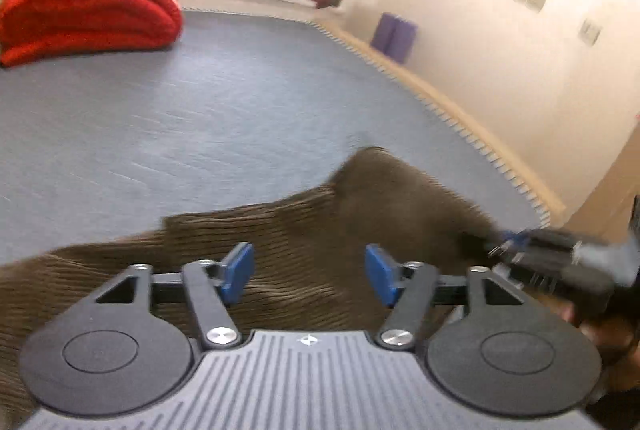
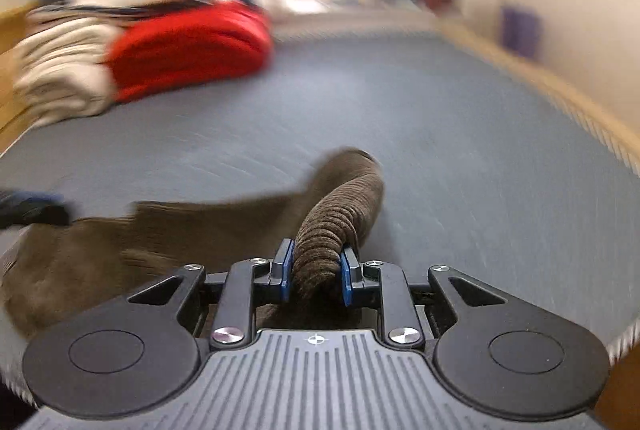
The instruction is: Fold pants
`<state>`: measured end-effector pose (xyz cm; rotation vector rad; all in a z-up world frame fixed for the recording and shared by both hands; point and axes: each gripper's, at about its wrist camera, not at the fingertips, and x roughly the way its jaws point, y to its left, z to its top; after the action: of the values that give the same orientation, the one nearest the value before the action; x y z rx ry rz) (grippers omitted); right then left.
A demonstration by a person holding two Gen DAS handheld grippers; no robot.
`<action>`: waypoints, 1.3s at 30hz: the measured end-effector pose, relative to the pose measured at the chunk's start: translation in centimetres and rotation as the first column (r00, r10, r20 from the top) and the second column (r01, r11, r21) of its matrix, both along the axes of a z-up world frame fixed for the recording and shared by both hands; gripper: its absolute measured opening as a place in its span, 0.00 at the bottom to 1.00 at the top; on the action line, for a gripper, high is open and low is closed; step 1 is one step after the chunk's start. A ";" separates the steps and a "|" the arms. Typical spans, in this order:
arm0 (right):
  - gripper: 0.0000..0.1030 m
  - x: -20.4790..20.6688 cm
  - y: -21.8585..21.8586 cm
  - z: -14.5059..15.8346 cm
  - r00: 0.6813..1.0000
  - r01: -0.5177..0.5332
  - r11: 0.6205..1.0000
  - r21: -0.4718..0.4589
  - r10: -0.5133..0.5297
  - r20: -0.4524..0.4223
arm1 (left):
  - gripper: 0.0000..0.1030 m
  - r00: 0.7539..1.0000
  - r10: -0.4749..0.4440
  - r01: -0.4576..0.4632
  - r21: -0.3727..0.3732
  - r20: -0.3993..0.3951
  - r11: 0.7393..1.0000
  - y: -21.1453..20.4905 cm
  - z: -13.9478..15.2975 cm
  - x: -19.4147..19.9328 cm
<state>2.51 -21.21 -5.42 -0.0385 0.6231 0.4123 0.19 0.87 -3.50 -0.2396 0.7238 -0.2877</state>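
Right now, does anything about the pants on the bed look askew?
Yes. The brown ribbed pants lie rumpled, not flat, on the grey mattress. One end is bunched into a thick roll in the right gripper, while the left gripper stands open above the cloth, gripping nothing.

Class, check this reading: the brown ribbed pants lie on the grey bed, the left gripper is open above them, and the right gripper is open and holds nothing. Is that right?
One part is wrong. The right gripper is not open: the right wrist view shows it shut on a bunched fold of the brown ribbed pants. The rest stands: the pants lie on the grey bed, and the left gripper is open above them.
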 end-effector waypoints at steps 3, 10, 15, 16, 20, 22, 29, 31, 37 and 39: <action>0.22 -2.3 2.8 1.0 0.991 -0.110 0.993 -0.040 0.113 0.075 | 0.76 1.000 -0.006 0.007 -0.068 0.014 0.998 0.1 0.3 0.2; 0.21 -6.0 7.8 1.2 0.934 -0.307 0.939 -0.157 0.329 0.142 | 0.84 0.999 -0.040 0.033 -0.216 -0.031 0.976 0.7 0.2 0.9; 0.20 -7.8 10.2 1.1 0.889 -0.398 0.892 -0.212 0.432 0.151 | 0.84 0.997 -0.014 -0.001 -0.191 -0.079 0.982 1.0 -0.5 1.2; 0.20 -8.1 10.7 1.3 0.879 -0.417 0.882 -0.218 0.453 0.152 | 0.84 0.996 -0.003 -0.014 -0.177 -0.093 0.984 1.1 -0.8 1.4; 0.19 -8.5 12.4 1.6 0.844 -0.472 0.849 -0.237 0.513 0.156 | 0.70 0.986 0.040 -0.061 -0.126 -0.162 0.990 1.7 -1.7 1.9; 0.19 -8.2 13.0 1.7 0.843 -0.481 0.847 -0.228 0.518 0.147 | 0.42 0.984 0.068 -0.080 -0.070 -0.166 0.994 2.0 -2.0 2.0; 0.25 -7.9 15.4 1.1 0.813 -0.549 0.804 -0.230 0.577 0.076 | 0.19 0.968 0.129 -0.133 -0.002 -0.217 0.991 5.6 -2.3 1.9; 0.36 -8.2 16.0 1.0 0.802 -0.571 0.794 -0.206 0.594 0.068 | 0.18 0.961 0.161 -0.164 0.004 -0.223 0.986 7.4 -2.2 1.7; 0.50 -5.9 16.1 2.7 0.804 -0.594 0.802 0.061 0.593 0.040 | 0.17 0.942 0.294 -0.288 0.061 -0.159 0.956 14.7 0.0 -0.8; 0.50 -4.2 15.9 3.0 0.836 -0.546 0.829 0.119 0.548 0.020 | 0.17 0.920 0.356 -0.349 0.074 -0.161 0.934 17.5 0.3 -2.0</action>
<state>-1.74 -5.29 -2.44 -0.1006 0.5953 1.0117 -1.84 18.38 -3.21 -0.3513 0.8408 0.0951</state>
